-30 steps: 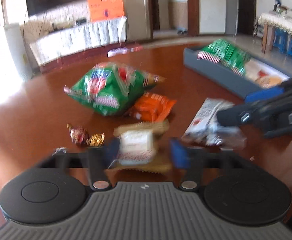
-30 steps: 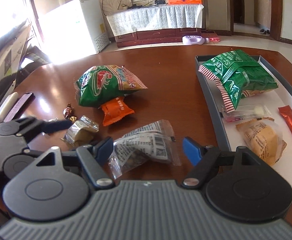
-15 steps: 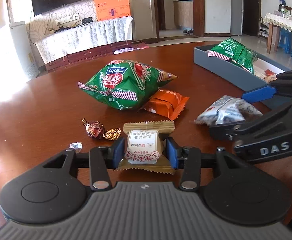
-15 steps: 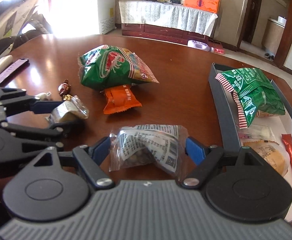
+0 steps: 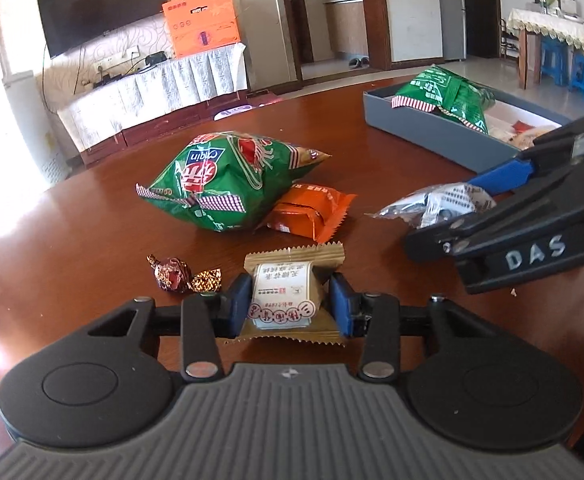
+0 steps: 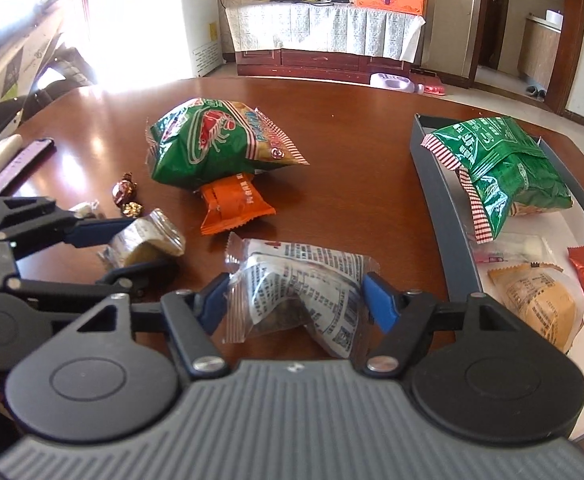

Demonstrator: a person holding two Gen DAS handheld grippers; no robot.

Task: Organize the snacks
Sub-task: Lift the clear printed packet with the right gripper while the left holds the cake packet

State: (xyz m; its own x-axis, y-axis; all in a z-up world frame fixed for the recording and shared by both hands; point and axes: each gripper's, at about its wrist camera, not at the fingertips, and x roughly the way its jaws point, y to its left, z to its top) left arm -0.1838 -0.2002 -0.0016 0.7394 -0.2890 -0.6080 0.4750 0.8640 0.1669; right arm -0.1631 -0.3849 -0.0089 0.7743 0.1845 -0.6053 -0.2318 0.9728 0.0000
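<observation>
Crinkly clear packet (image 6: 297, 286) sits pinched in the right gripper (image 6: 295, 300) at lower centre; the left gripper (image 5: 290, 304) clamps a gold-wrapped pastry (image 5: 288, 296). Loose film could slip out before reaching the grey tray (image 6: 447, 240) at right.

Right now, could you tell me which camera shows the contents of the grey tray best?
The right wrist view: it looks down into the grey tray, showing several packets. The left wrist view shows mostly its outer wall, with the right tool hiding part.

both hand-held grippers now clamped: gold pastry packet (image 5: 288, 300), clear printed packet (image 6: 303, 284)
</observation>
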